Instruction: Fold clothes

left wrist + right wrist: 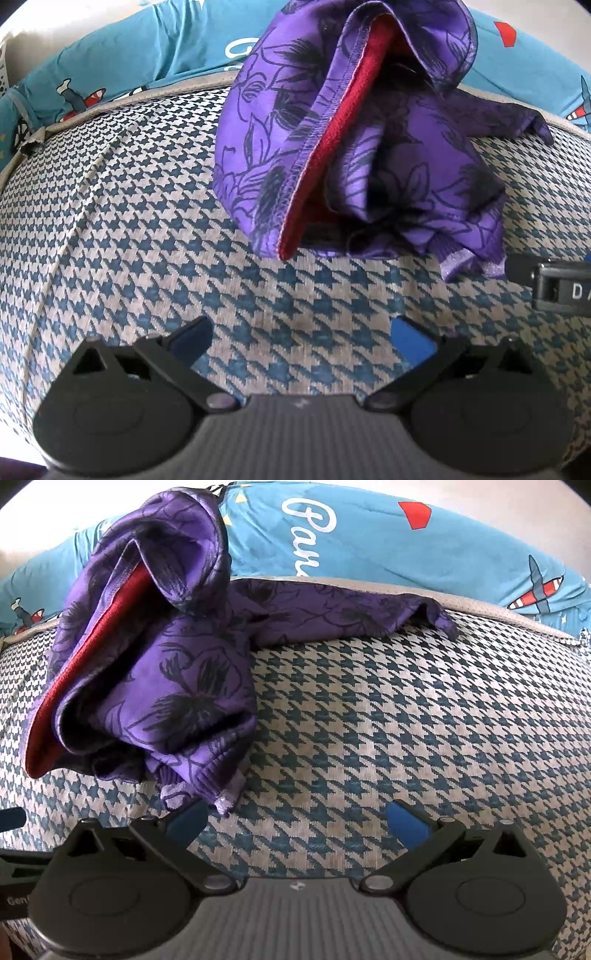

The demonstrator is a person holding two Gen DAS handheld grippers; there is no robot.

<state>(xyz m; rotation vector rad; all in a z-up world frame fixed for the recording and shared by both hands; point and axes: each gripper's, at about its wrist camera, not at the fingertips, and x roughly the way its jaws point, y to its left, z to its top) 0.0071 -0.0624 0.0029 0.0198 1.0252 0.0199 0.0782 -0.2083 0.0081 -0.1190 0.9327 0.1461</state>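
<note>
A houndstooth surface (155, 206), woven in blue and pale grey, fills most of both views; its far edge is trimmed with a grey band. Beyond that edge lies a turquoise printed fabric (369, 542) with white lettering, red shapes and little aeroplanes. On the houndstooth surface sits the purple garment (388, 155) with dark floral outlines and a red lining (325, 155), crumpled into a heap with one part stretched flat along the far edge. In the left wrist view the heap lies far and to the right; in the right wrist view (159, 657) it lies far and to the left. The left tool (302, 338) is near the garment, fingers spread wide and holding nothing. The right tool (297, 821) is likewise spread apart and empty, its left fingertip just beside the garment's pale hem (229, 797).
</note>
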